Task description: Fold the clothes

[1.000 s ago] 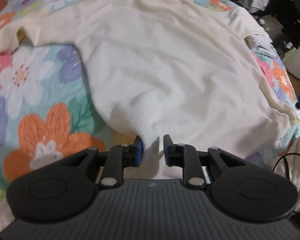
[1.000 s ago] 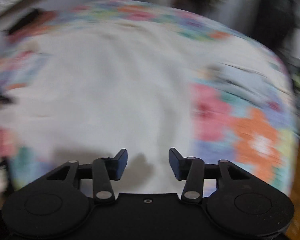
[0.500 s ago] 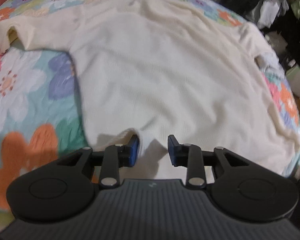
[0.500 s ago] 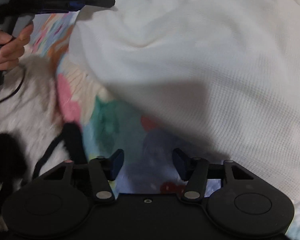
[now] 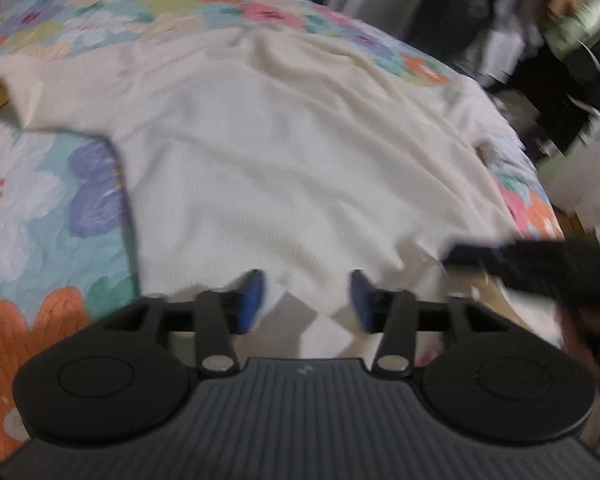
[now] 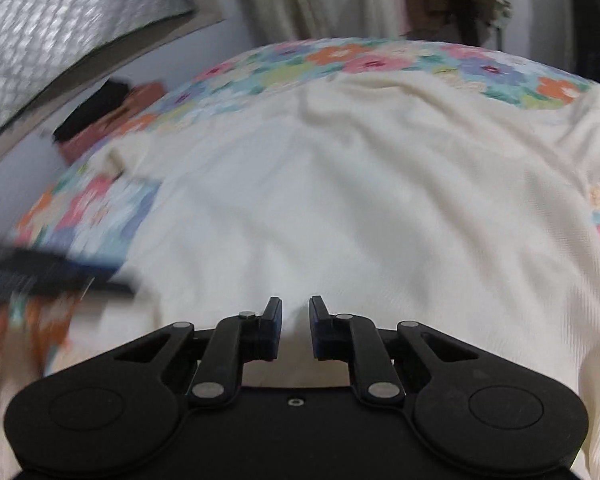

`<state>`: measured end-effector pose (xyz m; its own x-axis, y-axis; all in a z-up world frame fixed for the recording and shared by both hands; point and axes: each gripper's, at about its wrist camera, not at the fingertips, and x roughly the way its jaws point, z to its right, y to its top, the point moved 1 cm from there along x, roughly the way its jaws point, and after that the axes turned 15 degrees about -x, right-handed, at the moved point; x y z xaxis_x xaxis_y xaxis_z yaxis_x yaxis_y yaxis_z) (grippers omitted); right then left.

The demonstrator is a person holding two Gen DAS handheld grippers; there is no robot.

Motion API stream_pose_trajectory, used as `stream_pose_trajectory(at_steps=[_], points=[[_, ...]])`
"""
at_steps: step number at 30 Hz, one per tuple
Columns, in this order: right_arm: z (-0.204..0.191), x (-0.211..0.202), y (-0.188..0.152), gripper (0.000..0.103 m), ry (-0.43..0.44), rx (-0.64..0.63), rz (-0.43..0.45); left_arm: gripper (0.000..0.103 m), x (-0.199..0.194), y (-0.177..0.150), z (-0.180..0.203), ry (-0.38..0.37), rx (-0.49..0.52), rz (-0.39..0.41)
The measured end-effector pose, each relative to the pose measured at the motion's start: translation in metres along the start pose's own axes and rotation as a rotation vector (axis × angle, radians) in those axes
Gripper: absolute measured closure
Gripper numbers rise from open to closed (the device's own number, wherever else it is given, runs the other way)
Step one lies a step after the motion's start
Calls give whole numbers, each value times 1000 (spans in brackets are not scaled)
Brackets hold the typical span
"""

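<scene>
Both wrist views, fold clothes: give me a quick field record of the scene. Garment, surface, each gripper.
garment: cream knit sweater, spread flat, mildly wrinkled
surface: floral quilt on a bed
near sleeve: extends toward the left side of the left wrist view
left gripper: jaws wide apart at the sweater's near hem, nothing clamped
right gripper: jaws narrowed around a pinch of hem fabric; whether they clamp it cannot be told
image quality: left wrist view motion-blurred
fold progress: none visible
</scene>
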<state>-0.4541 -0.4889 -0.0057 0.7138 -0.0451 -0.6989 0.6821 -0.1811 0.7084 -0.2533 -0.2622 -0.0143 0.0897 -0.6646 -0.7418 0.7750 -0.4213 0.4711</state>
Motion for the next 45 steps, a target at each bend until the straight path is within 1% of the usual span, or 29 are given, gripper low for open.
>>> stream_pose_trajectory(at_steps=[3, 5, 6, 8, 9, 10, 11, 12, 13, 14, 17, 20, 22, 25, 27, 28, 30, 31, 32, 34, 35, 36, 37, 38, 39, 40, 42, 44, 45], points=[[24, 1, 2, 86, 12, 123, 30, 22, 4, -13, 13, 2, 84, -54], [20, 12, 1, 85, -1, 154, 24, 16, 12, -21, 22, 26, 147, -97], [17, 8, -2, 84, 5, 156, 26, 13, 16, -27, 27, 49, 187, -120], [10, 1, -8, 79, 16, 158, 31, 13, 28, -37, 34, 116, 258, -162], [7, -7, -13, 79, 39, 157, 42, 16, 36, -41, 36, 165, 281, -171], [3, -15, -19, 76, 63, 157, 53, 24, 42, -42, 35, 215, 275, -175], [-1, -17, -21, 70, 81, 156, 52, 41, 47, -42, 32, 265, 263, -178], [-3, -23, -27, 68, 92, 153, 45, 43, 49, -40, 27, 279, 222, -181], [-6, -28, -33, 65, 104, 151, 37, 46, 47, -37, 22, 266, 172, -182], [-8, -34, -39, 64, 116, 149, 29, 53, 45, -33, 16, 243, 114, -180], [-17, -28, -50, 64, 195, 116, -38, 57, 42, -28, 8, 228, 52, -169], [-24, -8, -62, 64, 283, 114, -125, 58, 43, -30, 11, 242, 62, -162], [-27, 14, -69, 62, 310, 151, -166, 58, 44, -30, 13, 244, 67, -161], [-27, 40, -75, 55, 268, 227, -145, 58, 43, -26, 12, 232, 58, -161], [-28, 52, -76, 55, 241, 272, -105, 58, 37, -24, 10, 210, 44, -151], [-33, 54, -74, 56, 240, 251, -75, 58, 35, -24, 9, 199, 37, -147], [-47, 53, -67, 87, 233, 144, -65, 58, 29, -22, 8, 178, 23, -138], [-52, 47, -65, 92, 237, 111, -63, 58, 27, -21, 7, 167, 16, -133], [-57, 41, -64, 92, 242, 78, -60, 58, 24, -20, 7, 156, 10, -129], [-53, 19, -60, 94, 320, 111, -21, 58, 19, -19, 5, 134, -4, -119], [-48, 7, -57, 94, 381, 138, 4, 58, 16, -18, 4, 123, -11, -115], [-43, -6, -54, 94, 441, 165, 29, 58, 11, -14, -1, 84, -52, -104], [-37, -17, -51, 94, 469, 176, 44, 58, 4, -9, -7, 38, -102, -92], [-32, -28, -49, 94, 497, 187, 60, 58, 1, -5, -10, 18, -129, -76], [-25, -36, -48, 95, 488, 191, 64, 58, -2, -2, -14, 5, -151, -58], [-22, -37, -49, 95, 444, 187, 36, 58, -2, 0, -13, 18, -141, -48], [-16, -36, -54, 95, 349, 183, -40, 59, 3, -3, -12, 79, -107, -58], [-18, -27, -66, 95, 164, 140, -174, 59, 10, -8, -14, 121, -92, -89], [-21, -23, -72, 94, 93, 98, -207, 59, 12, -11, -13, 142, -78, -103]])
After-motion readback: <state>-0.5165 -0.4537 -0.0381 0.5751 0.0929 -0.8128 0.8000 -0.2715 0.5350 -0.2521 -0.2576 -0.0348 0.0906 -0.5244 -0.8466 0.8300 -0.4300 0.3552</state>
